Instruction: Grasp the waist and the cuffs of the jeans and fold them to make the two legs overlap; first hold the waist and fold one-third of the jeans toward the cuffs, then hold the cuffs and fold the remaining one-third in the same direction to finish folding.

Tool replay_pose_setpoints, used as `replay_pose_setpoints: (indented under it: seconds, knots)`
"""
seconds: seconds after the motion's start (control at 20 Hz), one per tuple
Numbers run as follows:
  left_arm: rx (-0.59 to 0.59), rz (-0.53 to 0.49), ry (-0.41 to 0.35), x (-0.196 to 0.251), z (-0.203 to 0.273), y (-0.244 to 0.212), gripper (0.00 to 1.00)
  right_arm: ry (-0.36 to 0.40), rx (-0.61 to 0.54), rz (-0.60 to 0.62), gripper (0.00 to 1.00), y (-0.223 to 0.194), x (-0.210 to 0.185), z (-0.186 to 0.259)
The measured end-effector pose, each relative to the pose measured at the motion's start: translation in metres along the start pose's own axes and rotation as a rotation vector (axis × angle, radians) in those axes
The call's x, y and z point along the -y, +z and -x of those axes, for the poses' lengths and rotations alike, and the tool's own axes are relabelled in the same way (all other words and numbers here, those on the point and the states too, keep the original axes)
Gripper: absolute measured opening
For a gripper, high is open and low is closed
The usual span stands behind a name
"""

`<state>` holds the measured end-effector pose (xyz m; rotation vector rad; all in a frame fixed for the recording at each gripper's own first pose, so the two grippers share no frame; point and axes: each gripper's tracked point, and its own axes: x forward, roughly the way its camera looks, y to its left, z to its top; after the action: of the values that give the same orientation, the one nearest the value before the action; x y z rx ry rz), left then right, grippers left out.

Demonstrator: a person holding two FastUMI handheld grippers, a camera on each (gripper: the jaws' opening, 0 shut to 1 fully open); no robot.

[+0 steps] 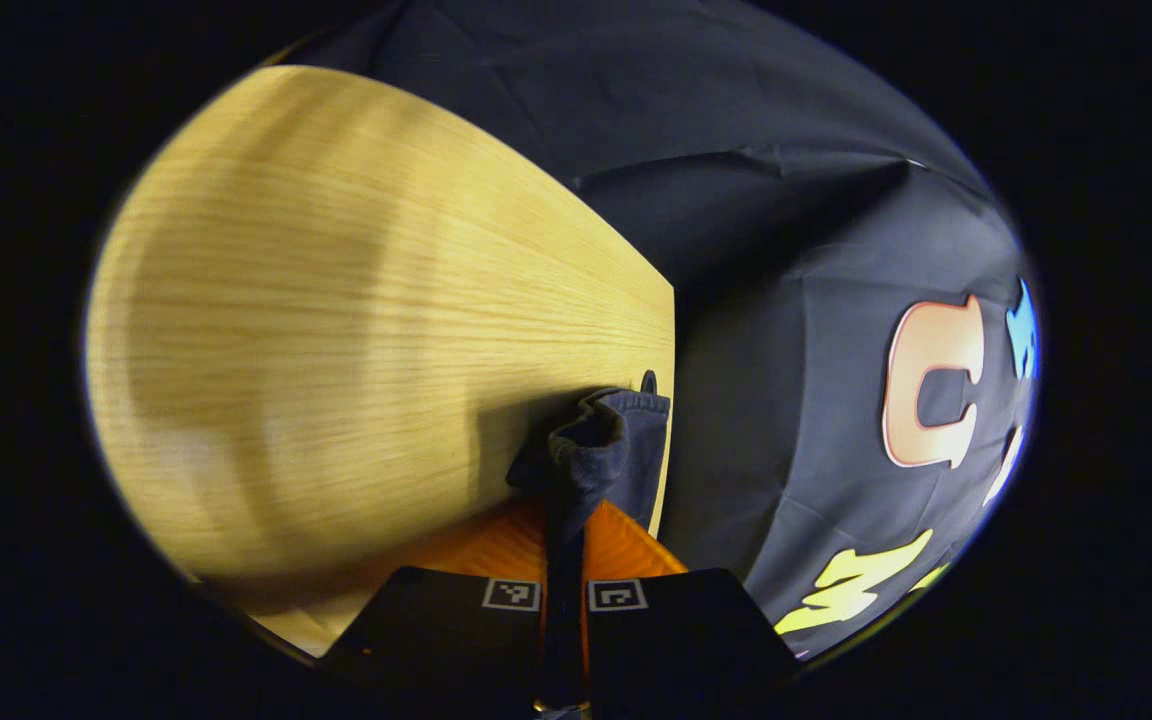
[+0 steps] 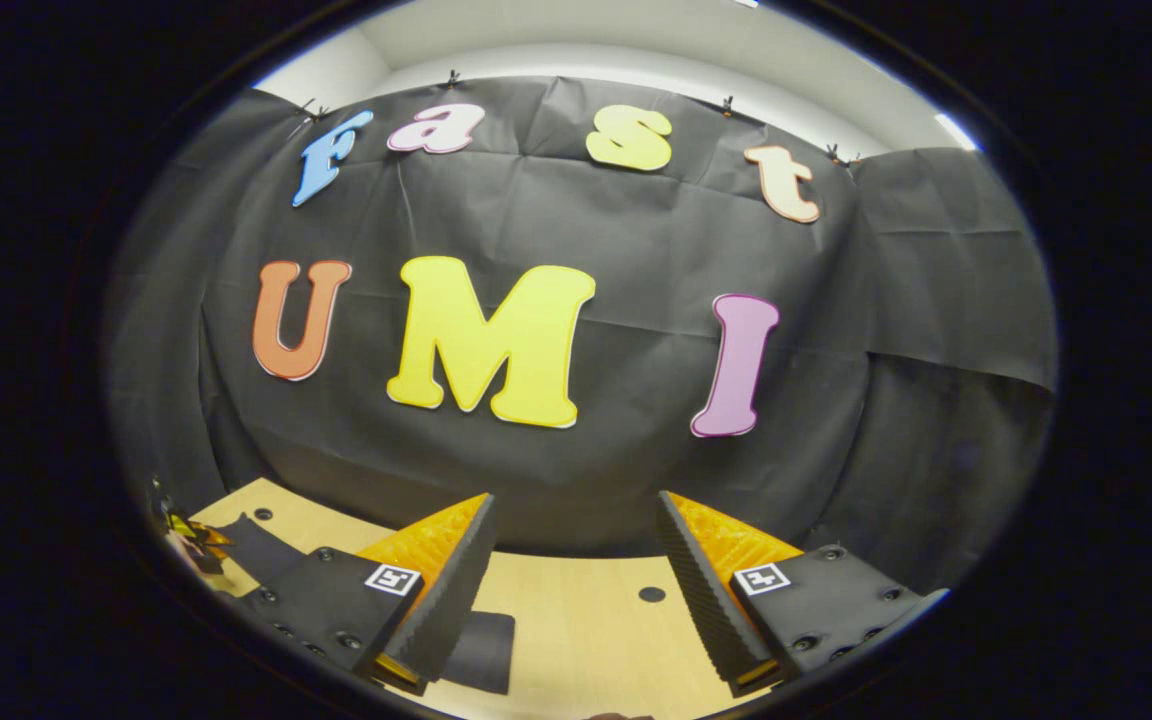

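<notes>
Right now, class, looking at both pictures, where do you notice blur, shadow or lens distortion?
Left gripper view: the light wooden table is streaked with motion blur and crossed by soft shadow bands; the dark blue denim jeans in the left tool look sharper. Right gripper view: crisp, but fisheye bending curves the table edge; the open right tool frames it.

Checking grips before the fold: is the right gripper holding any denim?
No, the right gripper stands open, only bare table between its fingers.

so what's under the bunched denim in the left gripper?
The wooden table. The jeans are pinched in the left gripper, bunched near the table edge; the tabletop directly beneath them is covered.
</notes>
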<state>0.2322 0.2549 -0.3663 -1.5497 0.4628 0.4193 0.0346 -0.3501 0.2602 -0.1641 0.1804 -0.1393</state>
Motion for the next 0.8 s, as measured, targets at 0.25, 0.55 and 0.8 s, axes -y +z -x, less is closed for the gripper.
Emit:
replay_pose_setpoints:
  seconds: [0.25,0.55,0.8]
  knots:
    - [0.031,-0.29,-0.034,0.054,0.018,-0.008,0.03,0.005,-0.007,0.0,0.97,-0.003,0.009,-0.002]
    - [0.056,-0.549,-0.161,0.14,0.044,-0.045,0.03,-0.002,-0.02,-0.018,0.97,-0.009,0.024,0.001]
    - [0.026,-0.804,-0.251,0.196,0.055,-0.106,0.04,-0.023,-0.032,-0.038,0.97,-0.017,0.041,0.006]
